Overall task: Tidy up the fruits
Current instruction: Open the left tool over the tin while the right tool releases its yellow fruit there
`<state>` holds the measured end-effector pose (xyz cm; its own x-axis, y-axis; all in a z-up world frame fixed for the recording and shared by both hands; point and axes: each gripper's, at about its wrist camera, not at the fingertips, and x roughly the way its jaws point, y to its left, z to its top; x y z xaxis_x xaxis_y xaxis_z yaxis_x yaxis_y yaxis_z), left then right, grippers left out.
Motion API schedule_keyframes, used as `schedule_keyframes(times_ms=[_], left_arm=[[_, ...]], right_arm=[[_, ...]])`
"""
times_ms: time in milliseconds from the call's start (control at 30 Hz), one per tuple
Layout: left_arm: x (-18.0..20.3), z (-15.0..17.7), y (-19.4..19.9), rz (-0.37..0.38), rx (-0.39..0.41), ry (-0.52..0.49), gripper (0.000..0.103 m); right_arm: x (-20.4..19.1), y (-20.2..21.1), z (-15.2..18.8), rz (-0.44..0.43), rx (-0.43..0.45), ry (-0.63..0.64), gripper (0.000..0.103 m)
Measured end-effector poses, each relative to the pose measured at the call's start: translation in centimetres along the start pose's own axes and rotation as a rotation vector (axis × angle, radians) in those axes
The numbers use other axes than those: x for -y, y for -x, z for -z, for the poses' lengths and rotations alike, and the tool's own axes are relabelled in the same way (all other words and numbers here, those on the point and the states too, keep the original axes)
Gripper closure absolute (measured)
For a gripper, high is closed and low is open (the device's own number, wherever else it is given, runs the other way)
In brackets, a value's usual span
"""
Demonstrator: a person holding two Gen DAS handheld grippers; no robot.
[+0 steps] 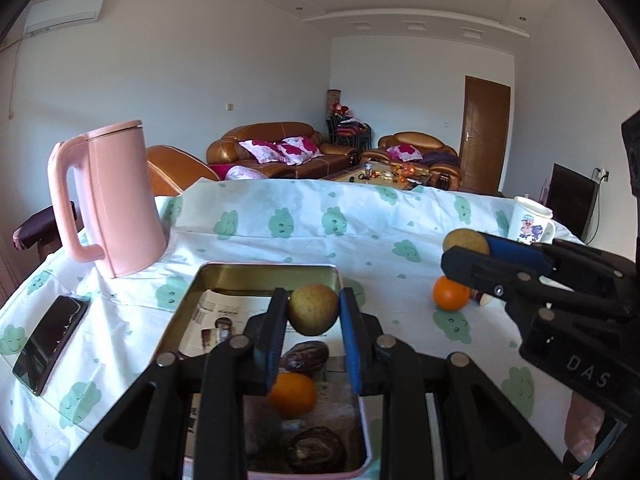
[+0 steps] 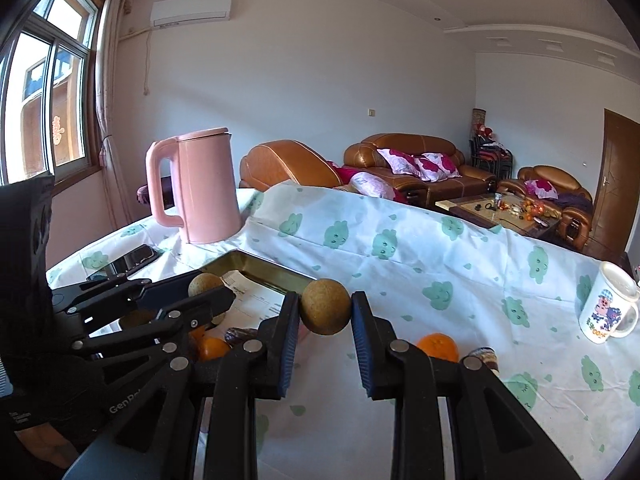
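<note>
1. L gripper [image 1: 313, 312] pinches a pear [image 1: 313, 309] between its blue pads, held over the tin [image 1: 224, 270].
2. R gripper [image 2: 325, 312] also pinches a pear [image 2: 325, 306], out over the cloth [image 2: 400, 248], just R of the tin; it isn't above the tin yet.
3. Done so far, as I read it: tin already holds an orange [image 1: 293, 395] and 2 dark wrinkled fruits, prob. dates: one [image 1: 305, 356] behind the orange, one [image 1: 316, 450] at the near end. Paper lines the tin's far half.
4. Left, I'd say: drop both pears in, then fetch the loose orange [image 1: 451, 293] on the cloth, plus a small brown bit [image 1: 482, 298] just beside it. Can't tell what that bit is.
5. So roughly halfway, judging by what's in vs. out.
6. Count, fruit: pears 2 (both held); oranges 2 (1 in tin, 1 on cloth); dates 2 (in tin); unknown bit 1.
7. Count, other: tin 1, pink kettle [image 1: 116, 200] 1, phone [image 1: 50, 344] 1, mug [image 2: 610, 308] 1.
8. Kettle and phone sit L of the tin, mug far R; all well apart from the fruit.
</note>
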<state>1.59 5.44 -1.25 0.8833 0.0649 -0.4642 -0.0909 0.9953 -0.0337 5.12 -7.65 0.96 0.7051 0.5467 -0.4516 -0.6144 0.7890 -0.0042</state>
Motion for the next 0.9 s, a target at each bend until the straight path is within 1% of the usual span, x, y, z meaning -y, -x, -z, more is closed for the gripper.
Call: schedule_keyframes(times_ms=[200, 500, 667, 900], left_arm=[[-2.9, 0.6, -0.5, -0.069, -0.044, 0.018, 0.076], [-5.6, 1.8, -1.0, -0.129, -0.093, 0.025, 0.076], [-6.7, 2.8, -1.6, -0.143, -0.129, 0.030, 0.076], [-6.5, 3.3, -2.2, -0.140, -0.164, 0.012, 0.076]], right_arm=[[-3.0, -1.9, -0.8, -0.072, -0.013, 0.026, 0.075], [-5.8, -4.4, 0.3, -0.133, -0.068, 0.045, 0.075], [-6.2, -5.3, 1.5, -0.148, -0.114, 0.044, 0.075], [-6.4, -6.3, 2.6, -0.163, -0.168, 0.042, 0.075]])
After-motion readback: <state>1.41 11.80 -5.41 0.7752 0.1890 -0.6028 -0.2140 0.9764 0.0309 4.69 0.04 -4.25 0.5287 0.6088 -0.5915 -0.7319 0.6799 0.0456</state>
